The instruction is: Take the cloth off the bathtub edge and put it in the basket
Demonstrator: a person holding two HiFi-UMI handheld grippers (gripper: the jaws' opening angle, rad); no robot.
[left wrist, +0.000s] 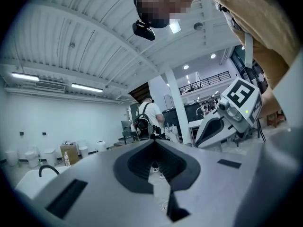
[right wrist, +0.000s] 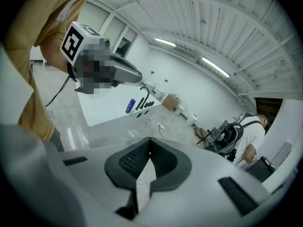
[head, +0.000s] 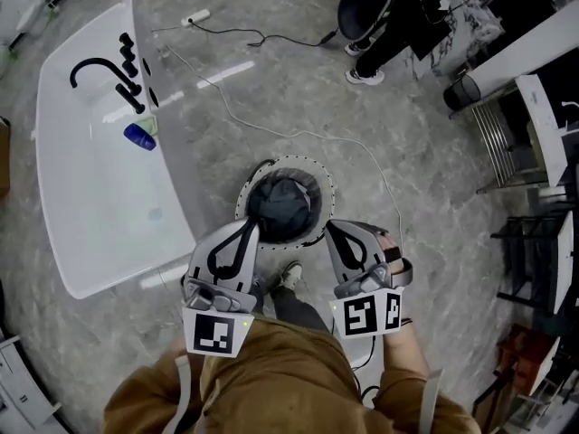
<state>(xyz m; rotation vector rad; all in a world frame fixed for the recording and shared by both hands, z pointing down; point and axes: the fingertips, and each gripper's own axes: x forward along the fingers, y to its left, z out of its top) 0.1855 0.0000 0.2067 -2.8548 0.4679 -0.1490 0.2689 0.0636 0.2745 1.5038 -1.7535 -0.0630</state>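
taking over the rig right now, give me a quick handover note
Left gripper: shut, nothing between its jaws, held near the basket.
Right gripper: shut, also empty, on the basket's other side.
Cloth: a dark bundle lying inside the round basket, on the floor to the right of the bathtub.
Done: no cloth shows on the bathtub edge, so the drop looks made.
Left: apparently nothing, apart from drawing the grippers away.

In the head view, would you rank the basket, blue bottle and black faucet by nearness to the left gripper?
1. Basket, just ahead of the left gripper.
2. Blue bottle, on the tub's rim, left.
3. Black faucet, beyond the bottle.
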